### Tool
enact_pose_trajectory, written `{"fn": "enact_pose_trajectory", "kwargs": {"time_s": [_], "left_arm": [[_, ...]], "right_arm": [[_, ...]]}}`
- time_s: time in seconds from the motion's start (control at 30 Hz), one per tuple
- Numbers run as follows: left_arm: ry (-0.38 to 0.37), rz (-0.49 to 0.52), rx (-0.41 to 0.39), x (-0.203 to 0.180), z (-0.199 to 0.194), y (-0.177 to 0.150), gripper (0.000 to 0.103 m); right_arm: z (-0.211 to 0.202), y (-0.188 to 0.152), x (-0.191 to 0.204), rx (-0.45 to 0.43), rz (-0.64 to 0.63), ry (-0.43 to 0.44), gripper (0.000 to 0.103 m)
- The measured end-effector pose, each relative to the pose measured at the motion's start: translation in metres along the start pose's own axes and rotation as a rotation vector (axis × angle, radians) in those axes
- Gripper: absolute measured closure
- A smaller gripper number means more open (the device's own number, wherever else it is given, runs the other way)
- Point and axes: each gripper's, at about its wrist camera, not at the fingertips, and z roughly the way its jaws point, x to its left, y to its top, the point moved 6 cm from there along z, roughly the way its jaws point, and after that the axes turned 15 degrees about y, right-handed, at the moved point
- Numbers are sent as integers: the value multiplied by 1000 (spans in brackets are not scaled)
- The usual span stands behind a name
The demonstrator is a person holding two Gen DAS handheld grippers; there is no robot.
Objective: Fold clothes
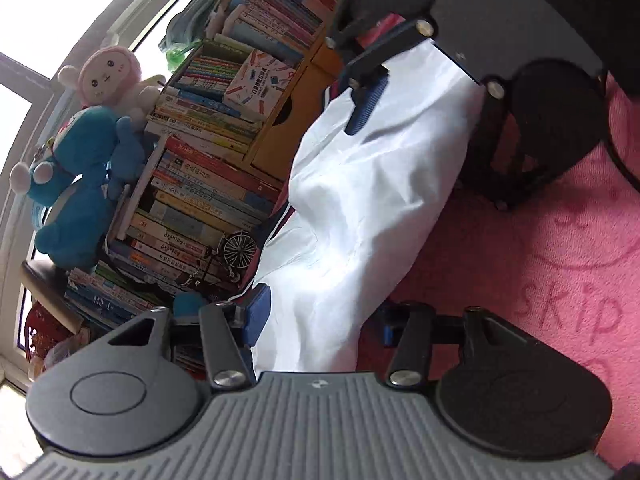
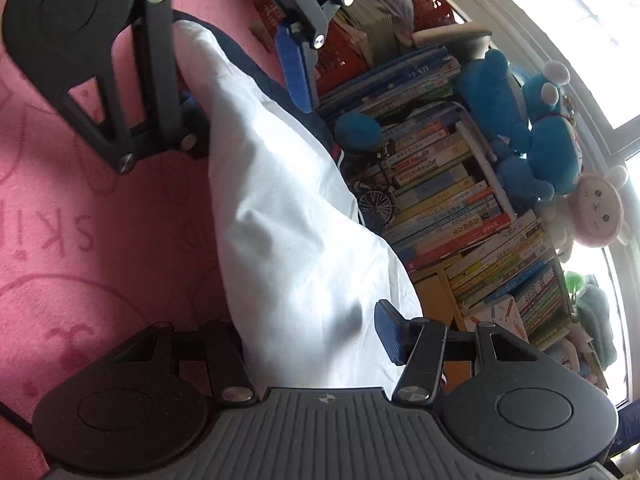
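White garment (image 1: pixel 352 208) hangs mid-frame over the pink blanket (image 1: pixel 540 264), clamped by left hand-held gripper (image 1: pixel 320 320) and right hand-held gripper (image 2: pixel 316 332); keeping both level and taut should crease it cleanly.

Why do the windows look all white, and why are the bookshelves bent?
Left wrist view: daylight overexposes the window to blank white; the fisheye lens curves the bookshelf. Right wrist view: same window glare, the white garment stays sharp with soft shadows.

Pink blanket-covered bed (image 1: pixel 560 240) under rumpled white garment (image 1: pixel 360 208).
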Motion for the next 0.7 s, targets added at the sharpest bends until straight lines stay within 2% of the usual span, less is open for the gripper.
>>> {"fn": "enact_pose_trajectory", "kwargs": {"time_s": [0.07,0.13,0.23,0.3,0.33,0.37,0.4,0.43,0.5,0.57,0.6,0.7], "left_arm": [[48,109,-9,-8,15,-10,50],[102,214,-21,-13,30,-21,52],[97,271,-1,-12,39,-29,53],[77,350,27,-19,44,-36,74],[62,398,53,-25,47,-41,89],[35,383,70,-22,42,-43,92],[7,368,86,-20,37,-45,92],[-20,354,102,-18,33,-47,96],[-76,312,130,-11,17,-49,97],[-122,307,113,-6,-9,-54,97],[-137,312,114,-7,-18,-58,96],[-119,353,124,-13,-25,-78,93]], "right_arm": [[1,-4,-3,9,1,8,58],[-2,-12,-4,20,-11,1,59],[-5,-29,-4,57,-49,-23,64],[-2,-41,-7,94,-70,-53,74],[0,-46,-9,111,-78,-72,86],[-1,-49,-9,121,-91,-90,94],[-3,-52,-9,129,-103,-108,96],[-11,-53,-8,118,-118,-119,98],[-30,-52,-6,89,-135,-131,98],[-51,-53,-6,60,-128,-130,98],[-60,-54,-4,55,-127,-124,98],[-72,-70,9,84,-134,-97,98]]}}
